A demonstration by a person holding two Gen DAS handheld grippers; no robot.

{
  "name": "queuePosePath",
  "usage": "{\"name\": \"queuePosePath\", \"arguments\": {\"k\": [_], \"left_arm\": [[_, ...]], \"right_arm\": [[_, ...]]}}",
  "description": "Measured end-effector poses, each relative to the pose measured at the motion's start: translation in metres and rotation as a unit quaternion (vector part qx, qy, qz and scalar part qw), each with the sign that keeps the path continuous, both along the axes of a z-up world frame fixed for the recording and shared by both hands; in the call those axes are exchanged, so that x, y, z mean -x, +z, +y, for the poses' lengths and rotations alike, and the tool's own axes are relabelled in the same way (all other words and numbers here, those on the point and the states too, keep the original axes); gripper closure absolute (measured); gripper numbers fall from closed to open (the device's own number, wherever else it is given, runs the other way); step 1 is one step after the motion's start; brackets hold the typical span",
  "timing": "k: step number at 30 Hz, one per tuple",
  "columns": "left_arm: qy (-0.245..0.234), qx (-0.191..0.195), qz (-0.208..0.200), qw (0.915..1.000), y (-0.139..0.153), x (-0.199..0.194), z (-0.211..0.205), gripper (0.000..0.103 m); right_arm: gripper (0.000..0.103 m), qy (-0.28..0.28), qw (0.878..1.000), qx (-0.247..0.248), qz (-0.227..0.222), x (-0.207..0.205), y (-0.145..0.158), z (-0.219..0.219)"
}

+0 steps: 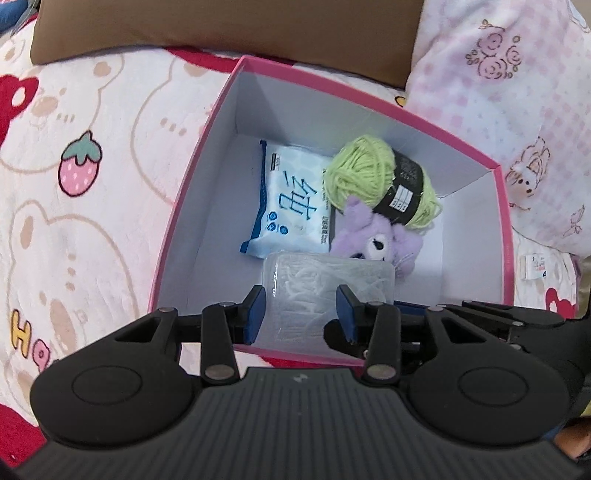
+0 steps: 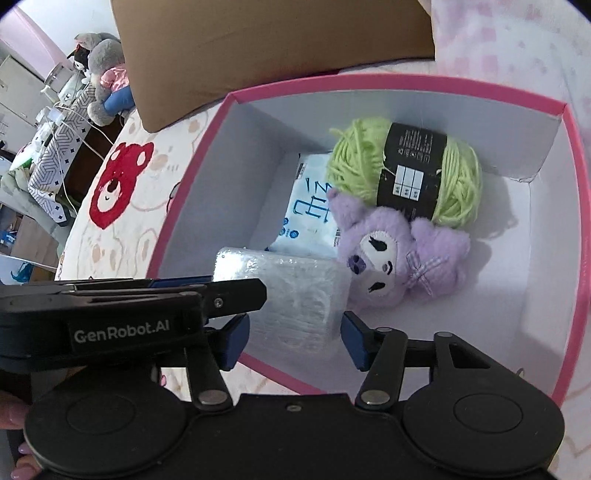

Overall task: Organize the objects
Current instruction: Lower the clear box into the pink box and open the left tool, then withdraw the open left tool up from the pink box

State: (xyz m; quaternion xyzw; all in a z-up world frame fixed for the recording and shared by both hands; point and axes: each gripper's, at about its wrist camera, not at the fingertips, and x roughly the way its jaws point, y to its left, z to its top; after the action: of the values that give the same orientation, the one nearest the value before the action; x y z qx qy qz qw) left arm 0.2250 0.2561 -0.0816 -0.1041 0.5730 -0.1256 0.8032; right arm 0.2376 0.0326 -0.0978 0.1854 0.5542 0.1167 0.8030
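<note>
A pink box [image 1: 207, 125] with a white inside lies on a bear-print blanket. In it are a blue-and-white tissue pack [image 1: 291, 199], a green yarn ball [image 1: 373, 177] with a black label and a purple plush toy [image 1: 380, 240]. My left gripper [image 1: 301, 314] is shut on a clear plastic packet [image 1: 325, 280], held over the box's near wall. In the right wrist view the same clear plastic packet [image 2: 295, 295] sits between the blue pads of my right gripper [image 2: 295, 341]. Those pads stand close to its sides, and I see no firm press. The left gripper [image 2: 207, 295] reaches in from the left.
A brown cushion [image 1: 221, 26] lies behind the box and a pink floral pillow [image 1: 517, 92] to its right. The pink box [image 2: 576, 184] has bare white floor at its right side. Plush toys [image 2: 103, 74] and furniture stand beyond the bed edge at far left.
</note>
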Motion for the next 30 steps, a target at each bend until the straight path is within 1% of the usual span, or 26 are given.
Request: {"name": "queuePosePath", "arguments": {"k": [4,7,10,12,16,17,20,22,25,30], "left_arm": [[-0.01,-0.003,0.007,0.9999,-0.012,-0.004,-0.005,0.063],[-0.021,-0.023,0.006,0.9995,-0.017,-0.007,-0.011,0.063],[-0.022,-0.036,0.016,0.999,-0.024,-0.011,-0.017,0.063],[-0.024,-0.04,0.01,0.9988,-0.027,-0.013,-0.022,0.062],[-0.028,-0.049,-0.001,0.9984,-0.031,-0.013,-0.026,0.062],[-0.027,-0.051,0.001,0.9983,-0.032,-0.014,-0.025,0.064],[-0.019,-0.06,0.009,0.998,-0.041,-0.014,-0.024,0.062],[-0.025,-0.053,-0.002,0.9983,-0.039,-0.01,-0.025,0.064],[-0.027,-0.04,-0.019,0.9987,-0.029,-0.005,-0.024,0.064],[-0.036,-0.02,-0.038,0.9984,-0.005,0.003,-0.024,0.063]], "right_arm": [[0.051,-0.007,1.0,0.006,0.006,0.001,-0.009,-0.004],[0.055,-0.014,1.0,-0.005,0.02,-0.001,-0.019,-0.007],[0.056,-0.024,0.999,-0.011,0.03,-0.002,-0.029,-0.009],[0.057,-0.035,0.999,-0.005,0.029,-0.003,-0.034,-0.01],[0.059,-0.04,0.998,-0.01,0.037,-0.005,-0.041,-0.013],[0.059,-0.04,0.999,-0.005,0.036,-0.005,-0.042,-0.013],[0.058,-0.034,0.999,0.03,0.018,-0.003,-0.039,-0.011],[0.058,-0.026,0.999,0.031,0.008,0.002,-0.035,-0.013],[0.058,-0.028,0.999,0.017,-0.005,0.009,-0.024,-0.022],[0.058,-0.006,0.998,0.048,-0.048,0.022,0.008,-0.026]]}}
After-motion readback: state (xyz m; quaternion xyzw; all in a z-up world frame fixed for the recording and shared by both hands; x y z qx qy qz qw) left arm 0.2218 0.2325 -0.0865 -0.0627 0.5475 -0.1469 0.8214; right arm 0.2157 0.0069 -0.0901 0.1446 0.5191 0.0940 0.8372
